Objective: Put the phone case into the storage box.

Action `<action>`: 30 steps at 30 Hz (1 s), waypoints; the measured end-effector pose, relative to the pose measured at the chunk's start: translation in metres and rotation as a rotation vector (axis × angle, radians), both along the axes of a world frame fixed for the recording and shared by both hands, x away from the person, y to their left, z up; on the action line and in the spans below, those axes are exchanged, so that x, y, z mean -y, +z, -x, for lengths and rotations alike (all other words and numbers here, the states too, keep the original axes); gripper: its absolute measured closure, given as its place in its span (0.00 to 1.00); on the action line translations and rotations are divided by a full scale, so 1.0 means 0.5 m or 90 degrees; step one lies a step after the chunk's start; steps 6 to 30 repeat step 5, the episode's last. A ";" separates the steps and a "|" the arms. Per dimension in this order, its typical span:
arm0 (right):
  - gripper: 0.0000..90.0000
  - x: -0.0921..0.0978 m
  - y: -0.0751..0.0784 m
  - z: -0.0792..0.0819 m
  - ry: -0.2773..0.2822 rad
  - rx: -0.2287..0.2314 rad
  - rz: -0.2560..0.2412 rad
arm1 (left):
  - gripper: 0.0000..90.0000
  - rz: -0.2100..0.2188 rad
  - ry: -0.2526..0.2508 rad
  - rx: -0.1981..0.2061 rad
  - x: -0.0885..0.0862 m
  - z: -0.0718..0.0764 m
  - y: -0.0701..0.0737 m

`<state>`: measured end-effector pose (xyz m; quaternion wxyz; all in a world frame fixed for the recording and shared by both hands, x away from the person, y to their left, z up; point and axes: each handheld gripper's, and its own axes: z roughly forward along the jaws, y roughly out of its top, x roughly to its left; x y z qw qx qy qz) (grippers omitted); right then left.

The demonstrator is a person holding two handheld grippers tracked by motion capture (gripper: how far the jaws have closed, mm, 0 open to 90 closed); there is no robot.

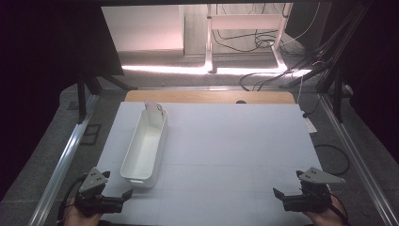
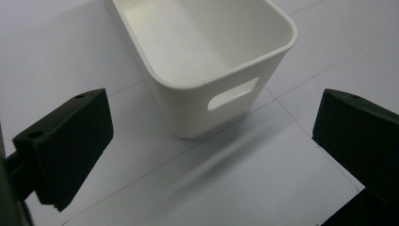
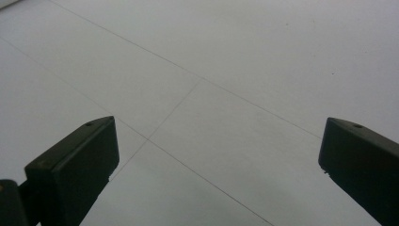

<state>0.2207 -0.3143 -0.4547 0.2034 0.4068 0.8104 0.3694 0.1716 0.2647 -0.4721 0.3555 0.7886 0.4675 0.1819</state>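
One white bin (image 1: 145,145), long & narrow, open top, on left half of white table sheet (image 1: 226,150), long axis running away from person, slightly angled. Looks empty inside in left gripper view (image 2: 197,42). Handle cut-out (image 2: 233,93) in near end wall. Small pale tag or flap (image 1: 154,107) sticking up at far end; can't tell what exactly.

Left gripper (image 1: 123,195) at near-left corner of table, just beside bin's near end, not touching. Jaws wide apart, nothing between but bare sheet; bin's near end sits ahead of them, centred in gap in left gripper view. Held by hand (image 1: 80,216) at bottom edge, grey three-cornered plate on top.

Right gripper (image 1: 278,194) at near-right, well apart from bin. Jaws also spread wide, empty, over bare sheet w/ faint grid lines (image 3: 174,110). Hand (image 1: 324,216) at bottom edge.

Wooden table edge (image 1: 211,96) showing beyond sheet at far side. Metal rails (image 1: 61,160) along both sides. Beyond: grey floor, tangle of cables (image 1: 282,70), white frame legs (image 1: 209,42), bright strip of light on floor.
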 end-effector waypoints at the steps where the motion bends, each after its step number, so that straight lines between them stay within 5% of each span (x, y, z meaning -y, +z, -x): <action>1: 0.00 0.000 0.000 0.000 0.000 0.000 0.001 | 0.00 -0.003 0.001 -0.003 0.001 -0.001 -0.001; 30: 0.00 0.000 0.000 0.000 0.000 -0.001 0.001 | 0.00 0.001 0.002 -0.005 0.000 -0.002 -0.001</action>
